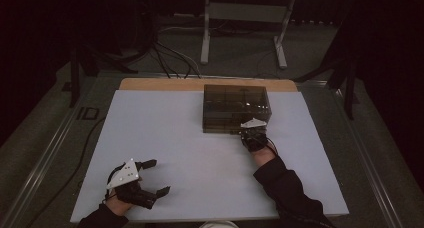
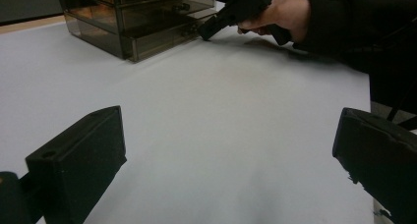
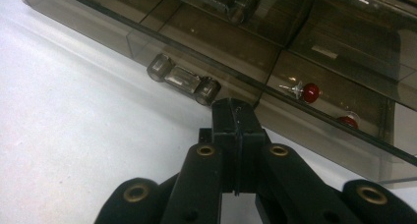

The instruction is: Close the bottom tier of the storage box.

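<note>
1. Smoked translucent plastic drawer cabinet (image 1: 235, 107): stands on the white-topped desk (image 1: 175, 153) towards its far edge; this is the landmark.
2. Clear bar-shaped drawer handle (image 3: 183, 79): on the cabinet's lowest drawer front, facing the person.
3. Right tongs (image 3: 235, 111): at the cabinet's near front, jaws pressed together with nothing between them, tips just beside the clear handle; whether they touch the drawer front cannot be told. Also seen at (image 1: 248, 133).
4. Left tongs (image 1: 152, 177): well apart from the cabinet, at the desk's near left corner, jaws spread wide, holding nothing.
5. Red round-headed pins (image 3: 310, 92): inside the lowest drawer, right of the handle.
</note>
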### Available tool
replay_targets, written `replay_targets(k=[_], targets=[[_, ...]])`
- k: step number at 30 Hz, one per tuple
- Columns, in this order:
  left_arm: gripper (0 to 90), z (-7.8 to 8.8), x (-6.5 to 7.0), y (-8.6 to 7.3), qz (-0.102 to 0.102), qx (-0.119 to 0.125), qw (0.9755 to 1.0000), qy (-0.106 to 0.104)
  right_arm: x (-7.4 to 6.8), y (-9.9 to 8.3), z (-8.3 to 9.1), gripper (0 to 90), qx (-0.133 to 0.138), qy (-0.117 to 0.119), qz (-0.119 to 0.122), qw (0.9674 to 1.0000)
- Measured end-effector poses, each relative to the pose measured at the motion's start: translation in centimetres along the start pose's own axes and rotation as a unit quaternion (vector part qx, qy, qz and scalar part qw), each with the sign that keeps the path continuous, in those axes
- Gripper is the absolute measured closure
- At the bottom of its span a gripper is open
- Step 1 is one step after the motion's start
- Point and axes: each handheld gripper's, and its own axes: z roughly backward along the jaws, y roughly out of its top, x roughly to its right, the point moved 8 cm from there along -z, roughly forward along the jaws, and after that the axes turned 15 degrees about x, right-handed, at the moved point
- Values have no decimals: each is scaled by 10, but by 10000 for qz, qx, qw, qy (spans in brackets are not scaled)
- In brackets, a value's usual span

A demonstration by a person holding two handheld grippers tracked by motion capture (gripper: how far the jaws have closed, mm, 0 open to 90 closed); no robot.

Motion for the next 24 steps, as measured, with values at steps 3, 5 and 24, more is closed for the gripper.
replay_targets(k=[3,5,24], targets=[[7,0,0,0,0,1,10000,4,0,0,-1,898,-7,-9,-3,10000],[8,0,0,0,2,-2,10000,3,0,1,-1,898,-5,-11,-8,10000],[7,0,0,0,18,16,10000,18,4,4,-6,898,-22,-59,-33,10000]])
